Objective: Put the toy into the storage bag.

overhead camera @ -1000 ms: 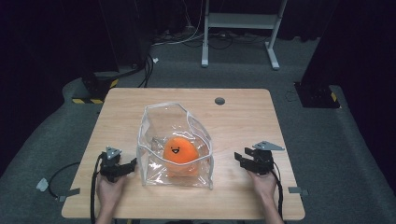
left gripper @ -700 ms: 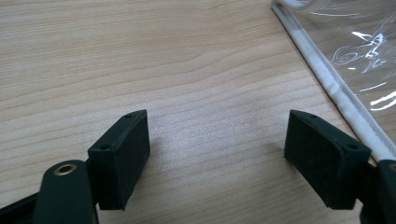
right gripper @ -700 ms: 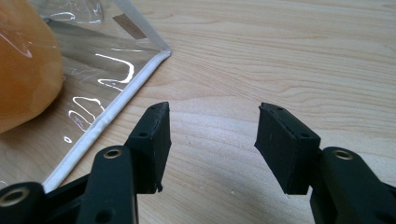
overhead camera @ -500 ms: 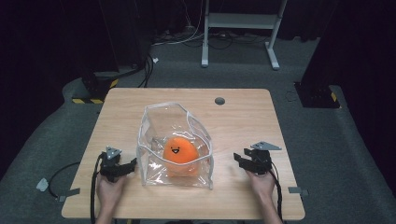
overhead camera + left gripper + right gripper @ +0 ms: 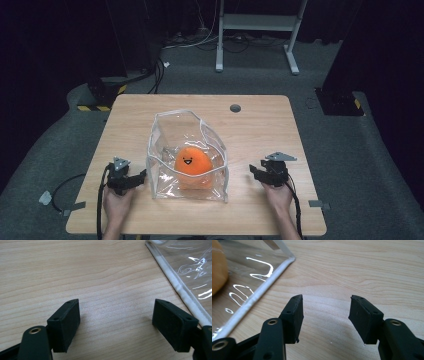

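Orange toy (image 5: 193, 162) blurred behind clear bag (image 5: 165, 125)

Light wooden table (image 5: 150, 115) (round hole near the far edge) under a clear plastic bag (image 5: 170, 132).

The clear bag (image 5: 187, 160) stands mid-table (image 5: 260, 125) between my grippers, blocking a straight pass across. Bare wood lies left, right and beyond the bag. My left gripper (image 5: 131, 180) sits just beside the bag's left wall; my right gripper (image 5: 256, 171) has free wood toward it.
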`<state>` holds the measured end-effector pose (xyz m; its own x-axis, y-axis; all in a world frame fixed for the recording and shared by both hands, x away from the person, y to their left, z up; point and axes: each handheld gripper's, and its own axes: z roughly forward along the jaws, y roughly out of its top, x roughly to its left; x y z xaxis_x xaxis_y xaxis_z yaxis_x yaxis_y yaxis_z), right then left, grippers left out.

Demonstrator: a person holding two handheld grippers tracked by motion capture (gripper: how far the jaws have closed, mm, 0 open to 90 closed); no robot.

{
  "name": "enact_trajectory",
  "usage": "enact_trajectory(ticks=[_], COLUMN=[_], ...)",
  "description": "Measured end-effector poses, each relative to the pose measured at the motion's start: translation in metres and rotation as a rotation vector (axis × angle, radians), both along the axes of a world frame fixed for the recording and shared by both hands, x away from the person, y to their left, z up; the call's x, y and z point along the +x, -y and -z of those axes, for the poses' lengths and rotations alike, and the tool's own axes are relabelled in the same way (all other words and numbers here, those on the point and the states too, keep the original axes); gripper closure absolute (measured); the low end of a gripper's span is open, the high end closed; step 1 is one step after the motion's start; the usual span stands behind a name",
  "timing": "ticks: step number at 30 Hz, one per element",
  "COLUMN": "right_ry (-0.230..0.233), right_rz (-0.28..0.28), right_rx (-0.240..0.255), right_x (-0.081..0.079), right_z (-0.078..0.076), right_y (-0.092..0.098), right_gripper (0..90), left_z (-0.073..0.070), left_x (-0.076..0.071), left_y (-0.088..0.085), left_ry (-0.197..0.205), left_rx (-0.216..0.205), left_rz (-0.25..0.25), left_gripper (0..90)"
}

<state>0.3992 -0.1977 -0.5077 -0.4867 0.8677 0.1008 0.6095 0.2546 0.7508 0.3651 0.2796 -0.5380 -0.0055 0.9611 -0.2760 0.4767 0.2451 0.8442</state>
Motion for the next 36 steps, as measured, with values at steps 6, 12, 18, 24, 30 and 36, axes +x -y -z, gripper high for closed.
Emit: enact_trajectory(ticks=[6,12,18,24,30,36], right_ry=[0.003,0.002,0.0,0.004,0.016,0.025], right_rz=[0.007,0.014,0.025,0.03,0.033,0.037], right_rx=[-0.035,-0.047,-0.059,-0.063,-0.076,-0.121], right_x=[0.002,0.004,0.006,0.007,0.008,0.011], right_z=[0.005,0.009,0.012,0.014,0.015,0.015], right_y=[-0.004,-0.005,-0.007,-0.007,-0.008,-0.009], right_gripper=[44.7,44.6,44.6,44.6,44.3,39.2], left_z=[0.0,0.0,0.0,0.0,0.0,0.0], left_x=[0.0,0.0,0.0,0.0,0.0,0.0], left_y=[0.0,0.0,0.0,0.0,0.0,0.0], left_ry=[0.0,0.0,0.0,0.0,0.0,0.0], left_rx=[0.0,0.0,0.0,0.0,0.0,-0.001], left_rz=[0.0,0.0,0.0,0.0,0.0,-0.001], left_gripper=[22.3,22.3,22.2,22.3,22.3,22.3])
